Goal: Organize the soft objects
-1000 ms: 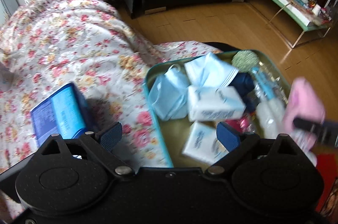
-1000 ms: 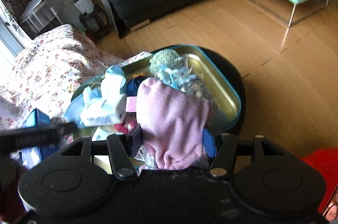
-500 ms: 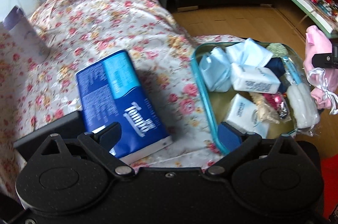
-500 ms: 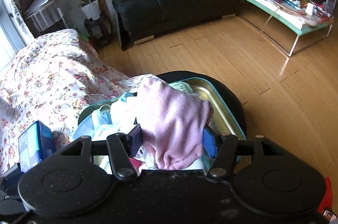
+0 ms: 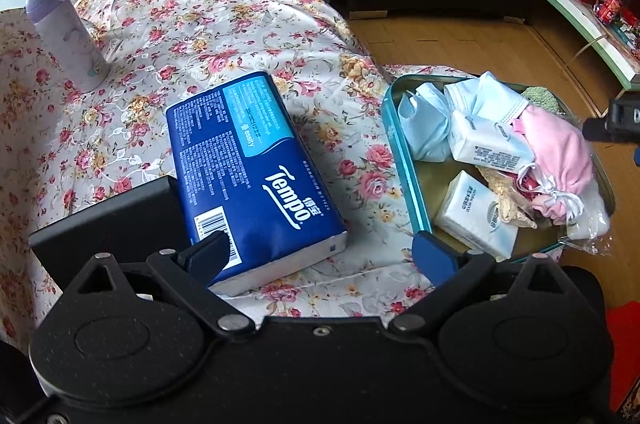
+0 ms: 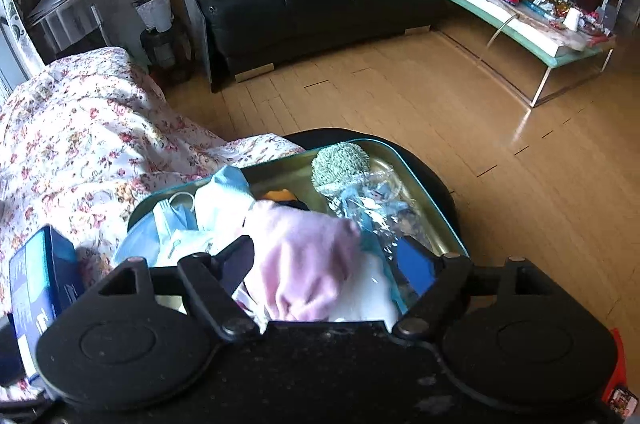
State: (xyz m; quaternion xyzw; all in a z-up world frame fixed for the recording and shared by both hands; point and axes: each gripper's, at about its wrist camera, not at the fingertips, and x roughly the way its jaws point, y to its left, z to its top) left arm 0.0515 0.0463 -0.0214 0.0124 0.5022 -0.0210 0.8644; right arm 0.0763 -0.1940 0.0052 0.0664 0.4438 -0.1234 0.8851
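Observation:
A teal-rimmed metal tin [image 5: 394, 140] on the floral cloth holds face masks [image 5: 428, 128], white tissue packs [image 5: 476, 220] and a green scrubber [image 6: 340, 160]. A pink cloth pouch [image 5: 560, 152] lies on top of the tin's contents; in the right wrist view it [image 6: 304, 256] sits between my right gripper's open jaws [image 6: 328, 260], which no longer pinch it. My left gripper [image 5: 320, 256] is open, its left finger over the near corner of a blue Tempo tissue pack [image 5: 252, 168] lying on the cloth left of the tin.
A lavender bottle [image 5: 66, 36] stands on the floral cloth [image 5: 224, 12] at the far left. A black box [image 5: 108, 220] lies by the tissue pack. A black sofa [image 6: 312, 0] and a cluttered glass coffee table [image 6: 532, 24] stand beyond on the wood floor.
My right gripper lowered the pink pouch into the tin and opened, letting it go. My left gripper swung left from the tin to the blue tissue pack.

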